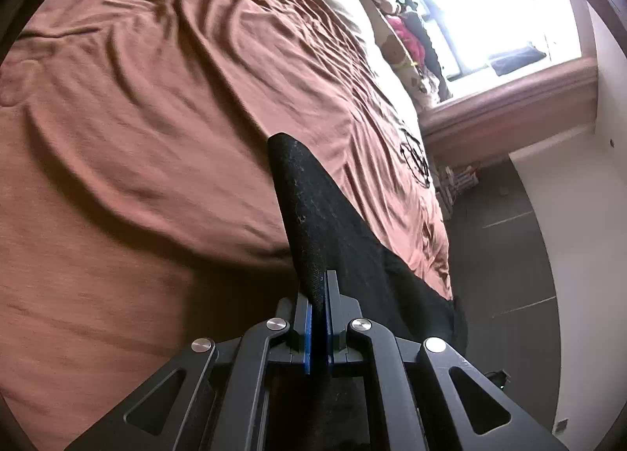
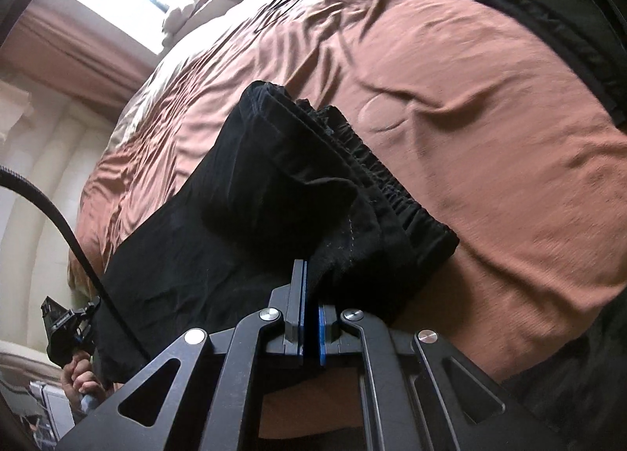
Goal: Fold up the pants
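Note:
Black pants (image 2: 250,208) hang stretched above a bed with a rumpled brown sheet (image 2: 490,145). My right gripper (image 2: 311,286) is shut on the pants just below the gathered elastic waistband (image 2: 392,192). In the left wrist view my left gripper (image 1: 319,294) is shut on a narrow end of the black pants (image 1: 309,208), which rises in a stiff fold over the brown sheet (image 1: 137,117). The left gripper (image 2: 68,327) also shows in the right wrist view at lower left, held by a hand (image 2: 80,374), with the cloth running to it.
A bright window (image 1: 482,0) with a wide ledge (image 1: 509,106) holding toys and clothes lies past the bed. Dark floor (image 1: 509,262) runs along the bed's edge. Another dark garment (image 2: 548,19) lies at the bed's far right. A black cable (image 2: 58,215) crosses the left.

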`<state>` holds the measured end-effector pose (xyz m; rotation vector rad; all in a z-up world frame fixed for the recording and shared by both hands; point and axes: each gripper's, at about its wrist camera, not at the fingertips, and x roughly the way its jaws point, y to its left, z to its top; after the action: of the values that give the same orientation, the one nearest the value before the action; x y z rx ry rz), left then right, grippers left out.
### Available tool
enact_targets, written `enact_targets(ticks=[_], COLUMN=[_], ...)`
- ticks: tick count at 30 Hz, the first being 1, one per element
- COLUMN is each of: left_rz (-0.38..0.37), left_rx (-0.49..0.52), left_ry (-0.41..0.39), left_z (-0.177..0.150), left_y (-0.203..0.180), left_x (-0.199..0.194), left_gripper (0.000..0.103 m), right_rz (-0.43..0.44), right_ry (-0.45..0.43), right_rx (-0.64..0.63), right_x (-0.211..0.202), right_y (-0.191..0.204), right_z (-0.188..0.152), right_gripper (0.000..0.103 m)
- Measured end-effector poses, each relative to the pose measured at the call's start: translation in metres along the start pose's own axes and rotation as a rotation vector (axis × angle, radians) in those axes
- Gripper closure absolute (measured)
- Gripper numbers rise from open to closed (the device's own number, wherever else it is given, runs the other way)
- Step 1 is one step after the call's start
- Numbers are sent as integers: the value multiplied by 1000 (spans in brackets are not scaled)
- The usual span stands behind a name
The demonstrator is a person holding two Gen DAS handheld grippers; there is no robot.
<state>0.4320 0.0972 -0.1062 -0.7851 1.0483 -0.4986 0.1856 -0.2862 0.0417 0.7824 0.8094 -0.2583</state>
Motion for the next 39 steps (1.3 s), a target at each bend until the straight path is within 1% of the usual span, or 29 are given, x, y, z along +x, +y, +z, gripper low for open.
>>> enact_targets(ticks=[5, 8, 11, 14, 15, 16, 18, 20, 22, 25, 30, 34, 35, 36, 37, 38, 39], left_rz=[12, 20, 26, 80, 122, 146, 161, 157, 155, 149, 90, 64, 70, 96, 117, 115, 103], left_rx=[-14, -16, -24, -11, 1, -3, -32, -64, -81, -85, -116, -106, -97, -79, -67, -68, -74], left_ry=[-21, -31, -28, -2, 9, 11, 13, 15, 16, 20, 17, 41, 42, 32, 30, 26, 16], left_z=[7, 12, 14, 9, 6, 3, -5, -15, -27, -42, -64, -79, -81, -83, -84, -84, -85], left_y=[22, 30, 39, 44, 46, 49, 60, 70, 77, 84, 95, 88, 85, 81, 79, 78, 78], left_x=[-21, -31, -32, -23, -19, -18, -18, -21, -25, -29, -37, -37, -35, -35, -35, -37, -39], left_gripper=[98, 98, 98, 96, 95, 93, 83, 61, 57, 55, 55, 55, 57, 63, 79, 87, 90], right_rz=[-8, -11, -18, -35, -34, -33, -22, -16, -19, -22, -4, 10, 14, 18, 22, 25, 28], right_ry=[28, 37, 39, 38, 42, 44, 48, 50, 40, 46, 70, 63, 59, 56, 56, 57, 55], right_rx=[-43, -61, -73, -73, -67, -66, -69, -81, -111, -129, -106, -101, -100, -98, -95, -94, -95], right_x=[15, 24, 28, 30, 32, 36, 39, 37, 37, 37, 41, 40, 39, 39, 39, 39, 39], right_y=[26, 34, 36, 34, 30, 32, 31, 33, 39, 41, 34, 34, 33, 32, 31, 30, 29], right_z=[-2, -2, -4, -6, -4, -5, -1, -1, -5, -10, -10, -13, -14, -15, -15, -16, -17], right_gripper=[102, 102, 102, 102, 102, 102, 102, 102, 102, 102, 102, 102, 102, 102, 102, 102, 102])
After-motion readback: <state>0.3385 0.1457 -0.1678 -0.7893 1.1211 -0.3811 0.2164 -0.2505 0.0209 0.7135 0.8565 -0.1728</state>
